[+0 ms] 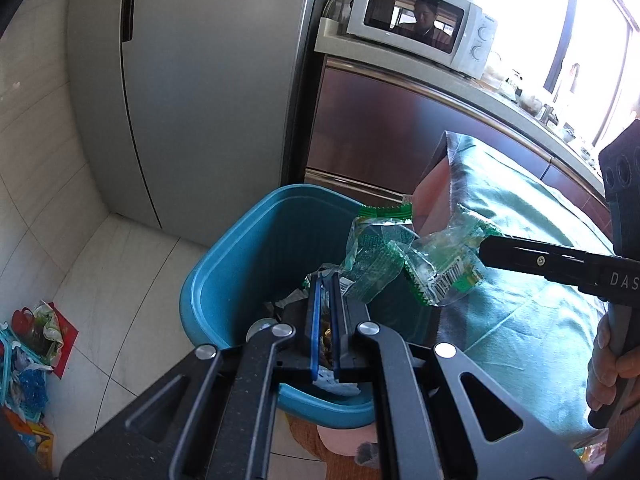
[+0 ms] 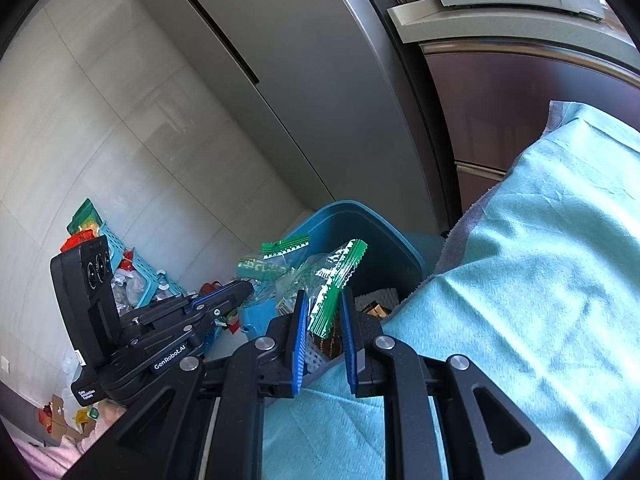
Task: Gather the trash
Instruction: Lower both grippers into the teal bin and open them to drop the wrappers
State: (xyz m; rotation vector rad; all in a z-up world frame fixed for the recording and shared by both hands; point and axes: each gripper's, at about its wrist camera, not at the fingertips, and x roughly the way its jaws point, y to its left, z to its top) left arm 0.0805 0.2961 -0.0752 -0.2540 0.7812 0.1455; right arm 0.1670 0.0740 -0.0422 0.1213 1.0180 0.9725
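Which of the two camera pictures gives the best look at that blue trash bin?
The left wrist view. There the blue bin shows its rim almost all round, its inside wall and some trash at the bottom. In the right wrist view the bin is mostly hidden behind green wrappers and the teal cloth.

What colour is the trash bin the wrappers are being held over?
Teal blue, inside and out; the bin shows best in the left wrist view.

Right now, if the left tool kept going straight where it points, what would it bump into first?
Probably the inside of the blue bin: the left tool, shut on a wrapper, points down into it. The trash inside may come first; depth is unclear.
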